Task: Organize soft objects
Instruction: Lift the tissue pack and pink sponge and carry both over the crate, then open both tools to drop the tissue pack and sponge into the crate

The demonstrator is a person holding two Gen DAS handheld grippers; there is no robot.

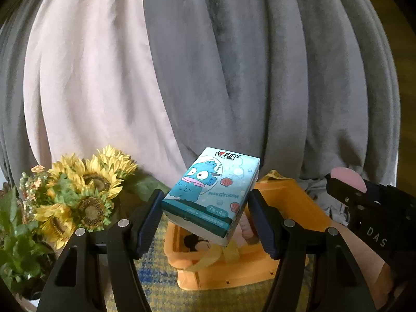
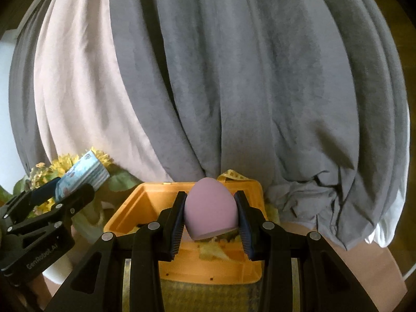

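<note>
My left gripper (image 1: pixel 205 215) is shut on a teal tissue pack (image 1: pixel 210 192) printed with a blue cartoon fish; the pack hangs tilted above an open orange box (image 1: pixel 283 202). My right gripper (image 2: pixel 210 217) is shut on a pink egg-shaped sponge (image 2: pixel 211 209), held over the same orange box (image 2: pixel 145 202). Inside the box lie yellow ribbon-like pieces (image 2: pixel 215 252) and a dark cartoon-printed item (image 1: pixel 193 241). In the right wrist view the left gripper (image 2: pixel 70 189) with the tissue pack (image 2: pixel 85 174) shows at the left. The sponge tip (image 1: pixel 348 179) shows at the right of the left wrist view.
A bunch of artificial sunflowers (image 1: pixel 85 195) with green leaves stands left of the box. Grey curtains (image 2: pixel 260 91) and a pale pink curtain (image 1: pixel 91 78) hang close behind. The box rests on a blue-and-yellow woven mat (image 1: pixel 156 273).
</note>
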